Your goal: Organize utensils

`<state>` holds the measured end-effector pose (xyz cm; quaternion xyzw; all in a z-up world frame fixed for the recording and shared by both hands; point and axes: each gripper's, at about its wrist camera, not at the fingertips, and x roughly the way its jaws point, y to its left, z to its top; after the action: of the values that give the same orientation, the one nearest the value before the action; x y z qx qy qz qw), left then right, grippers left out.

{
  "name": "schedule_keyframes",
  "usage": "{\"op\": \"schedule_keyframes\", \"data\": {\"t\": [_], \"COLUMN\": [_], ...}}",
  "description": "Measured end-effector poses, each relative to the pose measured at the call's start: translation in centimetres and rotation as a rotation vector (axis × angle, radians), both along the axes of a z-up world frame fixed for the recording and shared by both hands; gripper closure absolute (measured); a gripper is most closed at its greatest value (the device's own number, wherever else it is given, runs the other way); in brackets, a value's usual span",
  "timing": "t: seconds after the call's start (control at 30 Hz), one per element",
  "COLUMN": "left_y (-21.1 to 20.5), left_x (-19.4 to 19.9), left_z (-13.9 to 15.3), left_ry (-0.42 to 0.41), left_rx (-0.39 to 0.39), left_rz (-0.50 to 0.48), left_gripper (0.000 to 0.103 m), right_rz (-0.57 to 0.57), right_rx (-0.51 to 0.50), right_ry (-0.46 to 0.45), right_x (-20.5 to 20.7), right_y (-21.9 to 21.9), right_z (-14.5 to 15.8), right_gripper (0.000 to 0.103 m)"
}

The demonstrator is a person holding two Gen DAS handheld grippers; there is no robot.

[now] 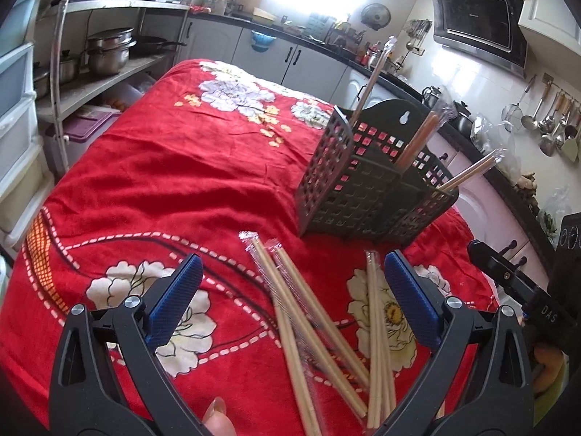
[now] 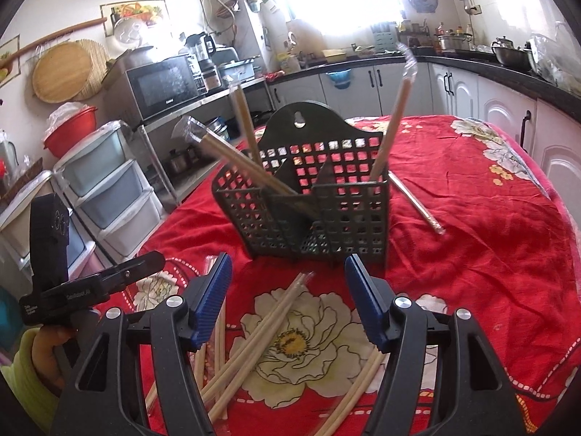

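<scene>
A dark perforated utensil holder (image 1: 366, 185) (image 2: 316, 200) stands upright on the red floral cloth, with three wrapped chopstick pairs standing in its compartments. Several wrapped chopstick pairs (image 1: 312, 327) (image 2: 250, 345) lie loose on the cloth in front of the holder. My left gripper (image 1: 294, 290) is open and empty, hovering just above these loose pairs. My right gripper (image 2: 288, 290) is open and empty, above the loose pairs and just short of the holder. One wrapped pair (image 2: 417, 203) lies on the cloth to the right of the holder.
The red floral cloth (image 1: 181, 167) (image 2: 483, 218) covers the whole table. The other gripper shows at the right edge of the left wrist view (image 1: 515, 279) and at the left edge of the right wrist view (image 2: 90, 283). Kitchen cabinets, shelves and plastic drawers surround the table.
</scene>
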<state>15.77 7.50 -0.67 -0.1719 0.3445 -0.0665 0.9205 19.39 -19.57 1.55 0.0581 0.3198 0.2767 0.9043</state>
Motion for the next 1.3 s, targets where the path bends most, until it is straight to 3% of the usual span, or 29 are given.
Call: {"op": "schedule_keyframes", "data": {"t": [0.83,1.0,1.13,1.3], "left_y": [2.2,2.2,2.1,2.0], "left_x": [1.1,1.9,2.8,3.8], "left_z": [-3.9,-4.4,-5.0,-5.2], "left_ry": [0.108,0.126,0.151,0.168], "left_rx": [-0.039,-0.051,-0.086,-0.108], "left_rz": [0.021,0.016,0.007,-0.006], "left_gripper": [0.012,0.022,0.038,0.045], "right_rz": [0.097,0.093,0.087,0.087], "right_rx": [-0.073,-0.094,-0.109,-0.092], "right_ry": [0.095,0.122,0.149,0.195], "right_x": [1.4,2.2,3.2,4.7], "right_y": [4.3,4.7,5.1,5.4], "right_z": [-3.5,-4.4,-5.2,-6.0], "right_gripper": [0.041,0.041,0.041,0.041]}}
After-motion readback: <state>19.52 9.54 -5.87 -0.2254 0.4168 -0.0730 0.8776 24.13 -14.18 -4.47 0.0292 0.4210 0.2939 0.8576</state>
